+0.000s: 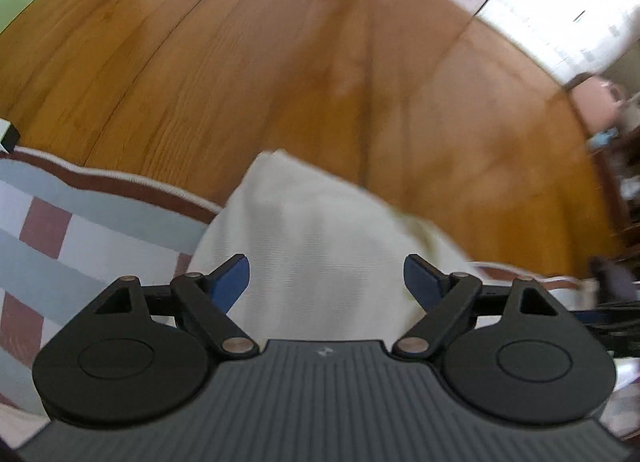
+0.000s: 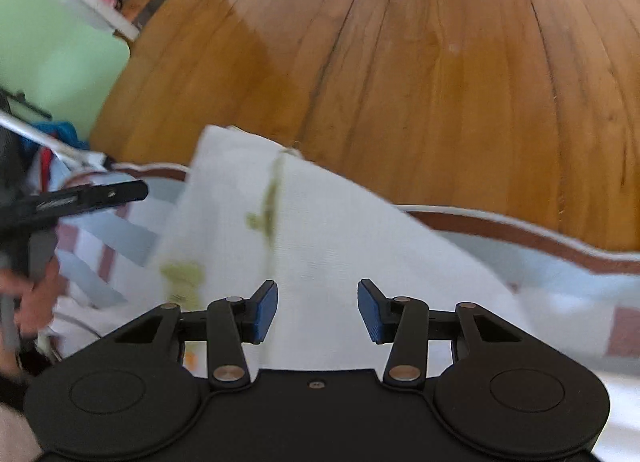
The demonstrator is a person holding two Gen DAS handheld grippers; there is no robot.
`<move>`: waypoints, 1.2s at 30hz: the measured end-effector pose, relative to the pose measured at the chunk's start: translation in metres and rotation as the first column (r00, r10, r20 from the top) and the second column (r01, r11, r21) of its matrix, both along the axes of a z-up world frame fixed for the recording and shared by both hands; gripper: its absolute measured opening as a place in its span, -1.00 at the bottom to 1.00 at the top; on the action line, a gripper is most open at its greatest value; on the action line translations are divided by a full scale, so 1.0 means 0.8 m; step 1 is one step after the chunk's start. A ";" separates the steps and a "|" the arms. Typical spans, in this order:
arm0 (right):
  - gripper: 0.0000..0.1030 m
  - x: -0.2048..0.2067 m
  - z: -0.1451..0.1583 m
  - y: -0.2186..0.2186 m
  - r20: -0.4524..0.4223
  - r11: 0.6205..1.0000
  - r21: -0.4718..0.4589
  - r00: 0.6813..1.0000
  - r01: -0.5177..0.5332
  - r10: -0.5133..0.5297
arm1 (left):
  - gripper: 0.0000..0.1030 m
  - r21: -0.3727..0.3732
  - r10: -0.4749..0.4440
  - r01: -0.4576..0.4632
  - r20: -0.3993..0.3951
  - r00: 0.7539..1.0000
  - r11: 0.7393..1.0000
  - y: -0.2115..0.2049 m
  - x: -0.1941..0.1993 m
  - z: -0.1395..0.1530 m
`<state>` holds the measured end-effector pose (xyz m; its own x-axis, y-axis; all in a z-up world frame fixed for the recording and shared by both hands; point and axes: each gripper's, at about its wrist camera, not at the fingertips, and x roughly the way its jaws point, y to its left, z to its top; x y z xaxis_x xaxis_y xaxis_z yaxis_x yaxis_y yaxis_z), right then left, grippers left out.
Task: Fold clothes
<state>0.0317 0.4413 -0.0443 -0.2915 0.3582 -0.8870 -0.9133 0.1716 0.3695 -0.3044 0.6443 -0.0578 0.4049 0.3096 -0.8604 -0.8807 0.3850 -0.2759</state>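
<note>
At the lower centre of both views, the white garment (image 1: 320,246) lies under the left gripper (image 1: 327,278) and right gripper (image 2: 317,310), both wide open, holding nothing. Its far edge overhangs the checked blanket (image 1: 80,230); a careless tug could drag it onto the wooden floor (image 1: 320,62).

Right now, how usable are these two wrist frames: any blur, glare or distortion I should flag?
Left wrist: the white garment and wood floor are motion-smeared, with blown-out window glare at top right, while the left gripper is sharp. Right wrist: floor planks bow from fisheye, the garment's green print is smeared, and the right gripper is crisp, jaws apart.
</note>
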 end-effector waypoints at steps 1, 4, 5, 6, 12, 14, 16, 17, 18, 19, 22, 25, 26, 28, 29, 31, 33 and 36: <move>-0.02 0.007 -0.005 -0.004 0.012 1.000 0.005 1.000 -0.013 0.013 | 0.64 0.041 0.000 0.001 -0.017 1.000 0.999 0.004 0.000 -0.012; 0.00 0.024 -0.018 -0.014 0.060 0.999 0.040 0.998 -0.015 0.012 | 0.64 0.189 0.127 -0.114 -0.055 0.990 0.975 0.014 -0.016 -0.045; 0.01 0.027 -0.021 -0.017 0.072 0.999 0.053 0.997 -0.005 0.001 | 0.64 0.197 0.193 -0.182 -0.040 0.980 0.963 0.020 -0.026 -0.060; 0.02 0.032 -0.023 -0.023 0.079 0.998 0.064 0.997 0.013 -0.018 | 0.64 0.170 0.220 -0.214 -0.014 0.975 0.962 0.029 -0.034 -0.073; 0.03 0.064 -0.051 -0.055 0.130 0.995 0.014 0.987 0.095 -0.096 | 0.64 0.164 0.209 -0.219 0.076 0.975 0.962 0.066 -0.052 -0.107; 0.03 0.069 -0.055 -0.063 0.161 0.995 -0.002 0.982 0.103 -0.102 | 0.64 0.166 0.171 -0.186 0.097 0.980 0.969 0.072 -0.049 -0.112; 0.03 0.073 -0.059 -0.069 0.157 0.993 -0.005 0.981 0.118 -0.116 | 0.64 0.152 0.157 -0.175 0.126 0.980 0.973 0.076 -0.045 -0.117; 0.03 0.076 -0.061 -0.073 0.155 0.992 -0.006 0.980 0.126 -0.123 | 0.64 0.137 0.149 -0.168 0.141 0.979 0.976 0.078 -0.044 -0.121; 0.03 0.078 -0.063 -0.075 0.153 0.991 -0.007 0.980 0.133 -0.131 | 0.64 0.117 0.139 -0.158 0.155 0.978 0.981 0.080 -0.043 -0.127; 0.03 0.078 -0.064 -0.074 0.149 0.990 -0.003 0.979 0.142 -0.140 | 0.66 0.100 0.136 -0.153 0.162 0.977 0.983 0.083 -0.041 -0.132; 0.03 0.073 -0.068 -0.068 0.132 0.987 0.008 0.978 0.161 -0.161 | 0.84 0.073 0.126 -0.141 0.178 0.976 0.987 0.091 -0.031 -0.142; 0.03 0.061 -0.071 -0.057 0.129 0.987 0.013 0.979 0.161 -0.161 | 0.84 0.046 0.074 -0.087 0.241 0.968 0.995 0.095 -0.014 -0.138; 0.03 0.055 -0.071 -0.056 0.132 0.988 0.015 0.979 0.155 -0.155 | 0.84 0.027 0.050 -0.059 0.273 0.961 0.998 0.096 -0.007 -0.137; 0.03 0.045 -0.071 -0.052 0.138 0.990 0.020 0.980 0.140 -0.142 | 0.83 0.034 -0.043 0.035 0.270 0.962 0.999 0.087 0.014 -0.136; 0.03 0.039 -0.073 -0.051 0.140 0.991 0.024 0.981 0.135 -0.137 | 0.79 0.051 -0.063 0.052 0.248 0.967 0.997 0.079 0.019 -0.136; 0.03 0.032 -0.077 -0.049 0.137 0.989 0.038 0.980 0.143 -0.147 | -0.10 0.087 -0.097 0.081 0.199 0.975 0.993 0.062 0.029 -0.137; 0.03 0.028 -0.084 -0.049 0.118 0.983 0.052 0.976 0.176 -0.181 | -0.57 0.074 -0.105 0.091 0.218 0.970 0.993 0.050 0.032 -0.135; 0.03 0.021 -0.093 -0.051 0.114 0.965 0.069 0.959 0.252 -0.259 | -0.69 0.012 -0.077 0.077 0.308 0.948 0.997 0.038 0.023 -0.123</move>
